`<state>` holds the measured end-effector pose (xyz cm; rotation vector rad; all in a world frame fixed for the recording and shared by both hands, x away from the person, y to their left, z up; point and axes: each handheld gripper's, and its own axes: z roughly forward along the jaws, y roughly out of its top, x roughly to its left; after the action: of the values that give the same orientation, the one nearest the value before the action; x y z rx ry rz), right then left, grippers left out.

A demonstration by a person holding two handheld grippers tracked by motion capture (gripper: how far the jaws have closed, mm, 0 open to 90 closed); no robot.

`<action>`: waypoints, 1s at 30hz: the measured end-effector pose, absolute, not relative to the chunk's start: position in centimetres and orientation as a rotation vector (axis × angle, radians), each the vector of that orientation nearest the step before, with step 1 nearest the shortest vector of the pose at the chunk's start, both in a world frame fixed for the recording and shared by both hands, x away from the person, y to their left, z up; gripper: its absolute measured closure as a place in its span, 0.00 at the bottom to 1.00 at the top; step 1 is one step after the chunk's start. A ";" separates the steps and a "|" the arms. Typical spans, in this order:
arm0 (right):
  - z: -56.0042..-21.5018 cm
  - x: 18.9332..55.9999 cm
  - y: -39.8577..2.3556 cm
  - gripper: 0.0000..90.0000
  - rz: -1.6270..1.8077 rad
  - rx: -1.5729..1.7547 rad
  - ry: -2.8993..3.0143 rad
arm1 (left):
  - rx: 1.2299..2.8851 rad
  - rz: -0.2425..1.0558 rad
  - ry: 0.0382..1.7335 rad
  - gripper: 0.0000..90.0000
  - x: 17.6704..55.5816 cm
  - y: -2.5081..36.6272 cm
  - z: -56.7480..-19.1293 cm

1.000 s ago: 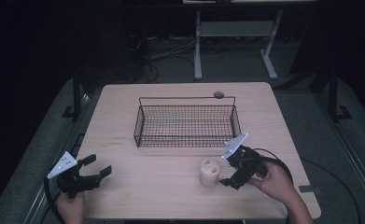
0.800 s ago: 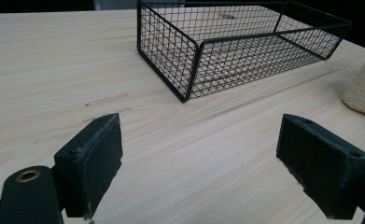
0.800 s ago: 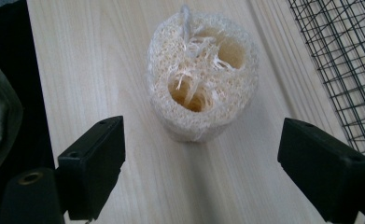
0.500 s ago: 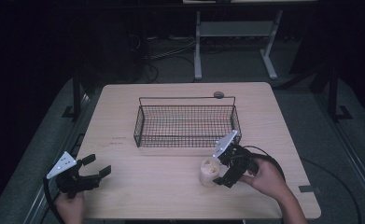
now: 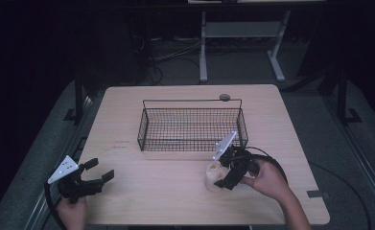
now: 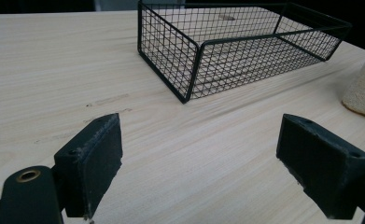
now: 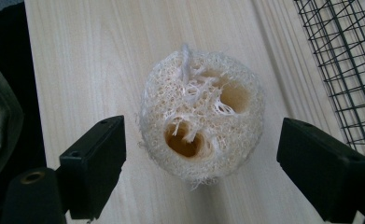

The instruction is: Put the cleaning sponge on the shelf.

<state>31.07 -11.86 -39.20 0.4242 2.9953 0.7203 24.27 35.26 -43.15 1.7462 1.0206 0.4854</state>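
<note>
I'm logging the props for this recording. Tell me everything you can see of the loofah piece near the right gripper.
The loofah piece is a short, pale cream cylinder of coarse, fibrous mesh, with loose strands on top. It stands on end on the wooden table, showing two clear hollow channels in its upper face. It sits just in front of the wire basket, outside it. The right gripper is above it, open, its fingers on either side, not touching.

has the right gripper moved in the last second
Yes. Against the wire basket, the right gripper has shifted left, and its open jaws now straddle the loofah.
</note>
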 end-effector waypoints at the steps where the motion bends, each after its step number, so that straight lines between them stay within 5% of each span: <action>1: -39.2 31.1 -11.8 0.17 0.724 0.422 3.001 | 1.746 0.485 1.020 0.15 24.3 35.3 -43.2; 30: -39.5 30.9 -11.0 0.32 0.707 0.382 3.041 | 1.749 0.485 1.017 0.15 24.3 35.2 -43.1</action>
<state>30.90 -11.02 -39.46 0.3823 3.0409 0.7069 24.29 35.19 -43.14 1.7485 1.0167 0.4845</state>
